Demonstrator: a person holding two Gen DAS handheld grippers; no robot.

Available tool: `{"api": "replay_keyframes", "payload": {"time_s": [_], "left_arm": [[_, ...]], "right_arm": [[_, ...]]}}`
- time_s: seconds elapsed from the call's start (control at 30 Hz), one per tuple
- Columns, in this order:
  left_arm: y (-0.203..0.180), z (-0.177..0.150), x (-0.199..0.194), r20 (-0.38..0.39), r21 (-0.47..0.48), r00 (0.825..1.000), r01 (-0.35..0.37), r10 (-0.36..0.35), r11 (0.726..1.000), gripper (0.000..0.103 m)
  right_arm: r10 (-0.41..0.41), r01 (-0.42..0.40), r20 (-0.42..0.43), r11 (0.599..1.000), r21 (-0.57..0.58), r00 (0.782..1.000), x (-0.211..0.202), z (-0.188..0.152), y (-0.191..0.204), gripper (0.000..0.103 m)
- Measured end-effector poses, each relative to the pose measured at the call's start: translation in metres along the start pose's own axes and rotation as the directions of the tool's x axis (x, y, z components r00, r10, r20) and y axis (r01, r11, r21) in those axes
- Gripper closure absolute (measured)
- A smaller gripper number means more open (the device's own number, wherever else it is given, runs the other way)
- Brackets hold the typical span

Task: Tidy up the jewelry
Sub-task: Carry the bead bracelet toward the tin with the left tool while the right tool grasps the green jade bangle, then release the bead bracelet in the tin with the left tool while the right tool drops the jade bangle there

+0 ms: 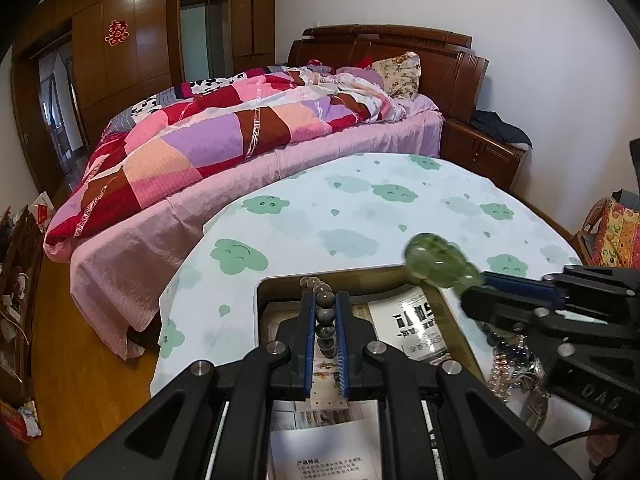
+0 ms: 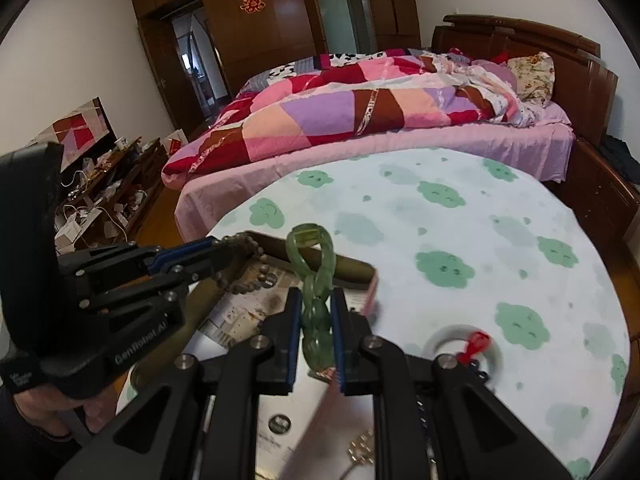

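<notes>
My left gripper is shut on a grey-brown bead bracelet and holds it above an open box lined with printed paper. It shows from the side in the right wrist view, beads hanging below. My right gripper is shut on a green linked jade bracelet, held over the same box. In the left wrist view the right gripper comes in from the right with the green bracelet, blurred. A heap of other jewelry lies in the box's right part.
The box sits on a table with a cloud-print cloth. A white ring with a red piece lies on the cloth at right. A bed with a patchwork quilt stands behind the table. A cluttered low cabinet stands at left.
</notes>
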State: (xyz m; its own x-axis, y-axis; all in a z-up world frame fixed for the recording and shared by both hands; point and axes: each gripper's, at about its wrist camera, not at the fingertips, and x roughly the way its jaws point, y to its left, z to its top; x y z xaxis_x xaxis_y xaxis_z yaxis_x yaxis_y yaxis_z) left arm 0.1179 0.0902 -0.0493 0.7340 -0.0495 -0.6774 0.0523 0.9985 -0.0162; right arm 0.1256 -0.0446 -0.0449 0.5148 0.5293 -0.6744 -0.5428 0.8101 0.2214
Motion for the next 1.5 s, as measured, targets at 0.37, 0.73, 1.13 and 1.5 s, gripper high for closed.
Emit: {"api": "replay_keyframes", "payload": {"time_s": [0.37, 0.73, 1.13, 1.5], "left_arm": [[0.011, -0.007, 0.025, -0.035, 0.007, 0.999, -0.026, 0.026, 1.0, 0.094], [0.004, -0.004, 0.027, -0.004, 0.109, 1.0, -0.024, 0.025, 0.994, 0.094], [0.002, -0.005, 0.003, 0.056, 0.026, 0.998, -0.003, 0.002, 1.0, 0.028], [-0.033, -0.022, -0.018, 0.067, 0.006, 0.998, 0.01, -0.01, 1.0, 0.028]], "right_arm": [[-0.011, 0.013, -0.043, 1.0, 0.028, 0.999, 0.032, -0.006, 0.009, 0.086], [-0.052, 0.056, -0.065, 0.997, 0.047, 0.997, 0.043, -0.007, 0.011, 0.069], [-0.037, 0.037, -0.002, 0.994, 0.1, 0.999, 0.005, -0.016, -0.009, 0.041], [-0.152, 0.144, 0.041, 0.978, 0.152, 0.988, -0.05, -0.041, -0.069, 0.038]]}}
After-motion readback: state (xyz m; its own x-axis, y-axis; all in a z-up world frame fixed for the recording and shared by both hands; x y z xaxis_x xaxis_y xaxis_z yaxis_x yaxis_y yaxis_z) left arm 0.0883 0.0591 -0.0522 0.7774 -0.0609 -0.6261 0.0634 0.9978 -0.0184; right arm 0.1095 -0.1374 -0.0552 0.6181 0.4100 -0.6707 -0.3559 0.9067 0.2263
